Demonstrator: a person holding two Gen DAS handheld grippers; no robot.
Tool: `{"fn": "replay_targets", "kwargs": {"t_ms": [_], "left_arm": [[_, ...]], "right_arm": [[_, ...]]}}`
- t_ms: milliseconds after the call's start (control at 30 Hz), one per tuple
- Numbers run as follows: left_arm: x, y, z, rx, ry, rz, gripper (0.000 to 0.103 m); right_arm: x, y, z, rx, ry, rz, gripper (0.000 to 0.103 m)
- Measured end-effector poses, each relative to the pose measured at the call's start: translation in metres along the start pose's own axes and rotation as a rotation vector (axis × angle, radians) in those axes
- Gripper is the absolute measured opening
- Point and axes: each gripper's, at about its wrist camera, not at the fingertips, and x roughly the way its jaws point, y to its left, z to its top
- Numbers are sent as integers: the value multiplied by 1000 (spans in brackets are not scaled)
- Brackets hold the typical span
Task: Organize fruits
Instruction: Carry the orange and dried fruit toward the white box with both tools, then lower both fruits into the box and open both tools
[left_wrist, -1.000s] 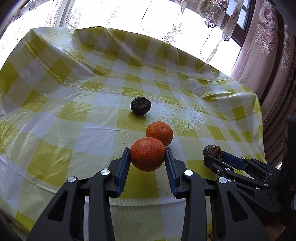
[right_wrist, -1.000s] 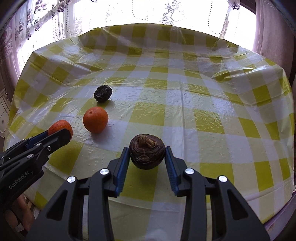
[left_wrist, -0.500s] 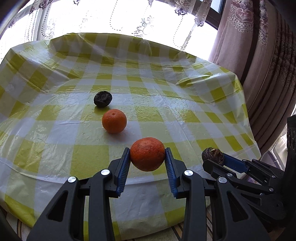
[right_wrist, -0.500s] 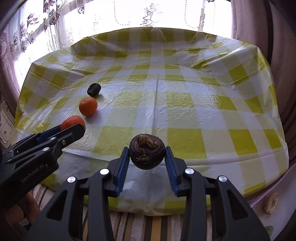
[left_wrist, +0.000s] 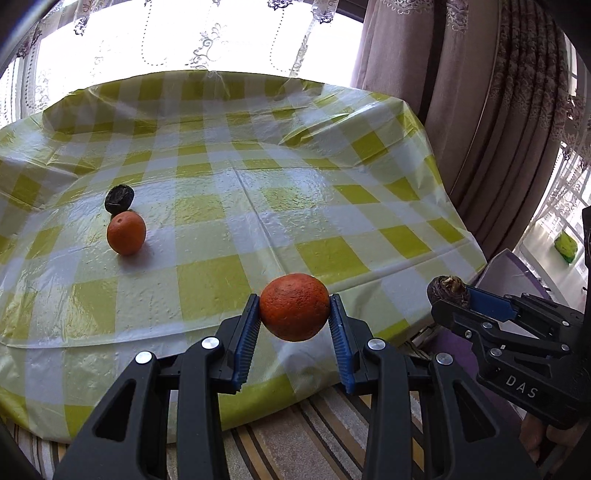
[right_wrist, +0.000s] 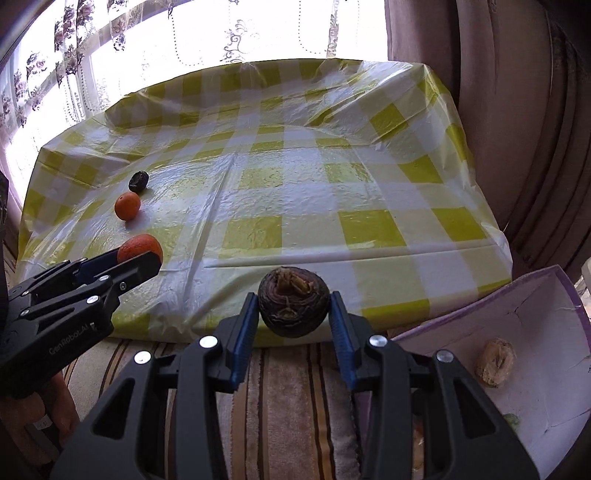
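Observation:
My left gripper (left_wrist: 294, 325) is shut on an orange (left_wrist: 294, 312) and holds it in the air at the table's near edge; the orange also shows in the right wrist view (right_wrist: 139, 248). My right gripper (right_wrist: 293, 317) is shut on a dark brown wrinkled fruit (right_wrist: 293, 306), held off the table above the striped floor; the fruit shows at the right of the left wrist view (left_wrist: 447, 288). A second orange (left_wrist: 126, 233) and a small dark fruit (left_wrist: 119, 197) lie on the yellow checked tablecloth (left_wrist: 236, 206) at the left.
A pale purple box (right_wrist: 546, 354) stands on the floor at the right below the table and holds a tan lumpy piece (right_wrist: 495, 362). Heavy curtains (left_wrist: 480, 110) hang to the right of the table. A striped rug (right_wrist: 288, 387) lies under my grippers.
Both grippers have pulled back from the table and swung right, each still holding its fruit. The table's near edge, the rug and the purple box have come into view.

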Motion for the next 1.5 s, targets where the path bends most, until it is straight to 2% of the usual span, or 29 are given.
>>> {"fn": "replay_targets", "kwargs": {"t_ms": [367, 567, 767, 867, 1100, 1233, 1333, 1500], "left_arm": [[8, -86, -19, 185, 56, -109, 35], [13, -135, -32, 309, 91, -176, 35], [18, -186, -48, 457, 130, -263, 35], [25, -209, -57, 516, 189, -340, 35], [38, -243, -77, 635, 300, -435, 35], [45, -258, -92, 724, 348, -450, 35], [48, -267, -102, 796, 370, -420, 35], [59, -270, -105, 797, 442, -426, 35]], "right_arm": [[-36, -83, -34, 90, 28, -130, 39], [-42, -122, -52, 114, 80, -212, 39], [-36, -154, -70, 97, 169, -304, 39], [-32, -163, -80, 68, 216, -339, 39], [-20, -172, -93, -7, 314, -386, 39], [-10, -174, -101, -45, 377, -386, 39], [-2, -174, -106, -55, 413, -372, 39], [8, -172, -116, -88, 472, -368, 39]]}}
